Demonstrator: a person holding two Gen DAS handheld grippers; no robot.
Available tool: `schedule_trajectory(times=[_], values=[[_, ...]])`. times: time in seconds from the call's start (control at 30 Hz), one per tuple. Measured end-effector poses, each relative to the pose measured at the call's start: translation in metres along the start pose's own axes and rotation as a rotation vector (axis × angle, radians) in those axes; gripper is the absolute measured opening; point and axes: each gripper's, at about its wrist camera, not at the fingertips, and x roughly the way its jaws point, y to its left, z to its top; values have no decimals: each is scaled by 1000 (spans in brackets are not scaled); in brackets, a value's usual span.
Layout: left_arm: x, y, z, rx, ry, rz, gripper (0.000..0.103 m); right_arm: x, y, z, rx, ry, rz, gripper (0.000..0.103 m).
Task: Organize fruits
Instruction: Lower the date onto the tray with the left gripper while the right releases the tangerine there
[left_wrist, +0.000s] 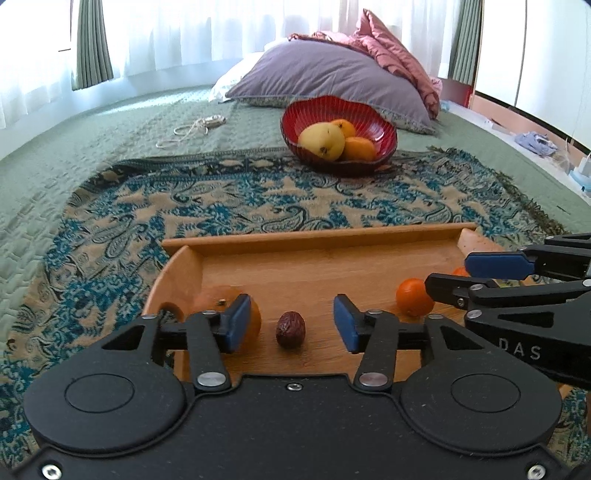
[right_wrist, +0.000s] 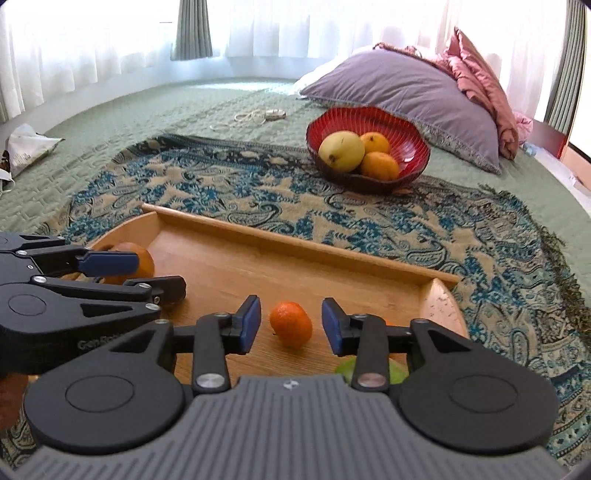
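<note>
Left wrist view: left hand-held gripper (left_wrist: 288, 323) stands parted around a wrinkled brown date (left_wrist: 290, 329), not touching

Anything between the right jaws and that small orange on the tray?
Nothing visible. The small orange lies on the wooden tray just ahead of the open right gripper, no other fruit in between.

On the shallow wooden tray (right_wrist: 303, 236), a pale green rounded fruit (right_wrist: 345, 367) lies mostly hidden under the right gripper's black linkage, so its kind cannot be told. At the tray's left end, a large orange fruit (left_wrist: 218, 301) is half covered by the left gripper's blue pad. A second small orange piece (left_wrist: 460, 271) at the tray's right end peeks from behind the other gripper's arm.
</note>
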Motion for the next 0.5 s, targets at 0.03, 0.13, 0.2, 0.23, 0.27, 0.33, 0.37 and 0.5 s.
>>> schedule_trajectory(times=[0.03, 0.13, 0.2, 0.23, 0.27, 0.33, 0.37, 0.5], values=[[-5, 0, 0, -1, -4, 0, 52, -4, -1, 0, 1, -8, -3, 59], [-18, 2, -2, -6, -18, 7, 57, -17, -3, -1, 5, -33, -14, 63], [-27, 2, -3, -6, -29, 9, 61, -26, -4, -3, 12, -51, -21, 66], [-31, 2, -5, -5, -35, 10, 63, -30, -5, -4, 17, -60, -22, 67], [-35, 2, -6, -4, -41, 9, 67, -34, -6, -5, 23, -69, -20, 68], [-44, 2, -8, -8, -54, 7, 73, -42, -9, -7, 38, -87, -14, 72], [-47, 2, -10, -10, -60, 6, 75, -45, -9, -9, 42, -96, -13, 73], [-60, 1, -17, -20, -74, -1, 82, -60, -10, -16, 36, -134, -33, 81]])
